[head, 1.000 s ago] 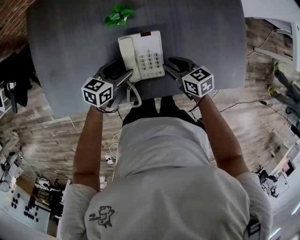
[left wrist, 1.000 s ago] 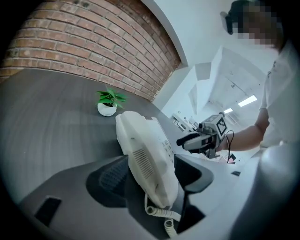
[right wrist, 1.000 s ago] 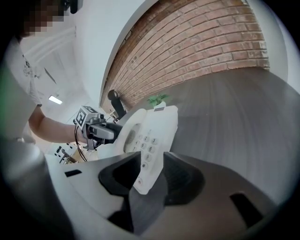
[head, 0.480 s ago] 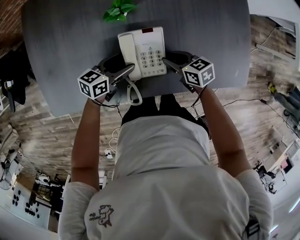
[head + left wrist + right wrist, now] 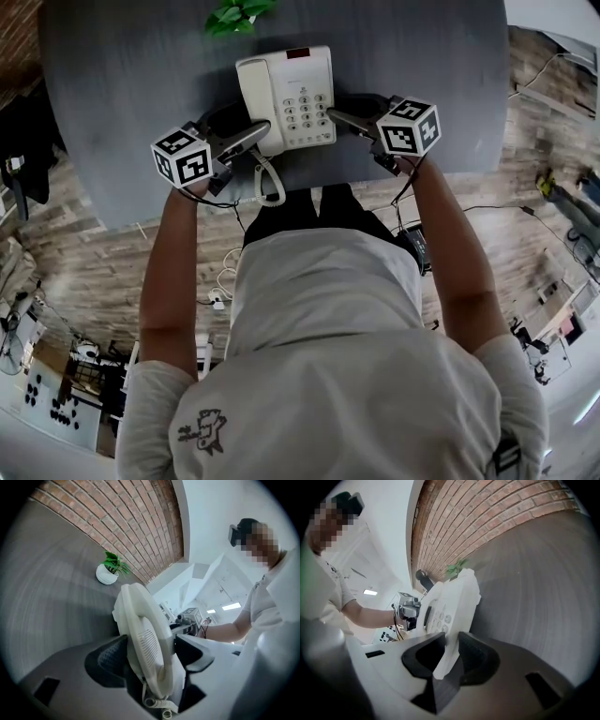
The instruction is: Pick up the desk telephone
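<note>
**Obs. 1:** White plastic desk telephone (image 5: 286, 98) sits upper centre of the head view, flat on the grey table (image 5: 122, 94), with a small plant (image 5: 230, 14) beyond it. Grips?

**Obs. 2:** Left gripper (image 5: 255, 134) is clamped across the handset (image 5: 145, 634) side, pads against it. Right gripper (image 5: 339, 109) straddles the opposite thin edge. Its jaws are closing, with a gap at one pad, so it is not yet clamped.

**Obs. 1:** Step?

**Obs. 2:** Securing the two-sided hold. Lift apparently not begun.

**Obs. 1:** Next?

**Obs. 2:** Right pads must seat firmly. Then both grippers rise together, level, or the handset may slip its cradle. The coiled cord (image 5: 272, 183) hangs past the near table edge and may drag.
</note>
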A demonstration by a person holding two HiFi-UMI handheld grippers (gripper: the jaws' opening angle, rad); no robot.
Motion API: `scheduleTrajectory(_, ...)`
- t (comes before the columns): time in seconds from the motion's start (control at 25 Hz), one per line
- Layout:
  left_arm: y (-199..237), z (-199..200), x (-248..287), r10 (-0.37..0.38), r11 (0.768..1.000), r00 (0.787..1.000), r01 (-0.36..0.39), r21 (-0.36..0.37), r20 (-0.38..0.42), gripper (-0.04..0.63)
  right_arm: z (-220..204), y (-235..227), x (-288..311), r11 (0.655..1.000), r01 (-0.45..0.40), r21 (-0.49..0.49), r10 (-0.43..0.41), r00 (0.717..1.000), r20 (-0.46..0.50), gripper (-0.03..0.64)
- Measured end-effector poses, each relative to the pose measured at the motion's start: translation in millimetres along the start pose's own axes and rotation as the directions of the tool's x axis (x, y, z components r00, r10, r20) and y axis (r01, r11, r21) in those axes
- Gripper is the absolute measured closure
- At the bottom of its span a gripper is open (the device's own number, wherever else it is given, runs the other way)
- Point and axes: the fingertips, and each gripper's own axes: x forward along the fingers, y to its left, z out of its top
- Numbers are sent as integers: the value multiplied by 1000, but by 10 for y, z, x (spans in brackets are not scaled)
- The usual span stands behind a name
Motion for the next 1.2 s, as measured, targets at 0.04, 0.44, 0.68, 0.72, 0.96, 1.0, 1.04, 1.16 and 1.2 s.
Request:
scheduleTrajectory(0.04,-2,1,-1,-2,1000,1000,2,-2,4,256,3,0,0,1000,-14,18,14,1000,5,522)
scheduleTrajectory(0.44,-37,13,-28,5,999,1000,-4,-33,16,284,20,13,-31,990,-74,119,67,996,57,543)
scheduleTrajectory(0.68,-47,19,-38,15,998,999,-13,-57,32,293,43,40,-55,991,-64,121,57,996,62,546)
scheduleTrajectory(0.72,-58,29,-43,16,998,999,-14,-57,35,293,49,49,-63,990,-66,122,58,996,67,548)
scheduleTrajectory(0.96,-119,91,-81,25,999,998,-22,-48,53,295,78,99,-91,991,-71,110,62,995,79,546)
scheduleTrajectory(1.0,-134,99,-88,26,999,998,-24,-44,51,296,86,110,-99,992,-70,104,62,995,76,546)
scheduleTrajectory(1.04,-155,109,-98,29,999,998,-27,-41,49,296,95,128,-109,993,-70,100,62,995,74,546)
scheduleTrajectory(1.16,-222,134,-128,35,999,998,-33,-35,55,296,120,184,-148,993,-69,94,62,995,77,546)
scheduleTrajectory(1.2,-236,136,-134,38,999,998,-36,-33,59,296,125,193,-158,993,-70,90,62,995,80,546)
